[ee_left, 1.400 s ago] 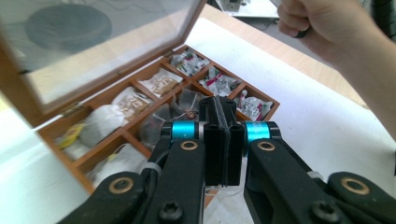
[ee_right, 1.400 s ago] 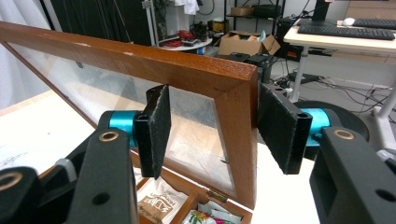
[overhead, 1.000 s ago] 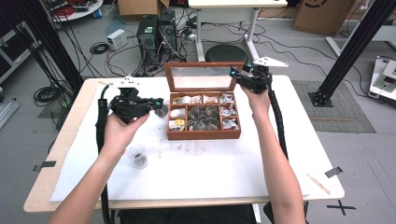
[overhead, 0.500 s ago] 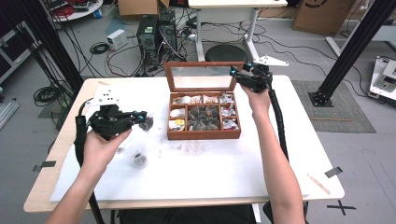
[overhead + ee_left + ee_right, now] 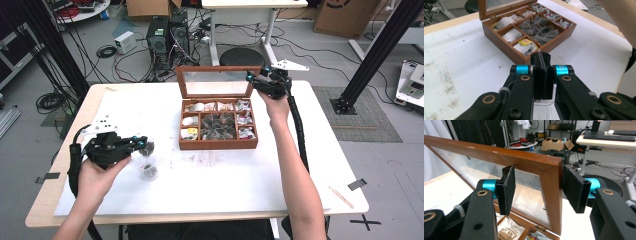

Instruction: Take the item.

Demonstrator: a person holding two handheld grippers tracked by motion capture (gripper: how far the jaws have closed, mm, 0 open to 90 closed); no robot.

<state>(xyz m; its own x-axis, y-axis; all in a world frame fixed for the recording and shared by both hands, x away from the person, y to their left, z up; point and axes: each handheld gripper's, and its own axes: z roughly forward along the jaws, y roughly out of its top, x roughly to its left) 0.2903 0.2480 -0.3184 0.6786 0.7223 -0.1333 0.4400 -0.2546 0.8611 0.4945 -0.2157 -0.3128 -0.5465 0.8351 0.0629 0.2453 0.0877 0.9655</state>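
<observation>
A wooden tea box (image 5: 218, 145) stands open at the middle of the table, its compartments full of tea bags. Its glass lid (image 5: 215, 72) is raised. My right gripper (image 5: 253, 83) is open at the lid's right corner, and in the right gripper view (image 5: 541, 187) its pads straddle the lid frame (image 5: 499, 152). Over a clear cup (image 5: 149, 170) at the front left, my left gripper (image 5: 144, 145) is shut on a greyish tea bag (image 5: 147, 147). From the left gripper view (image 5: 541, 56), the jaws are pressed together above the cup rim (image 5: 544, 110), facing the box (image 5: 501, 45).
A white sheet (image 5: 225, 180) covers the table, with brown stains in front of the box. Something dark lies in the cup. Behind the table are a black stool (image 5: 242, 57), computer towers (image 5: 167, 32) and floor cables. A black frame post (image 5: 380, 55) stands at the right.
My left gripper has drawn back from the box's left side toward the front left and now hangs over the cup. The right gripper has stayed at the lid.
</observation>
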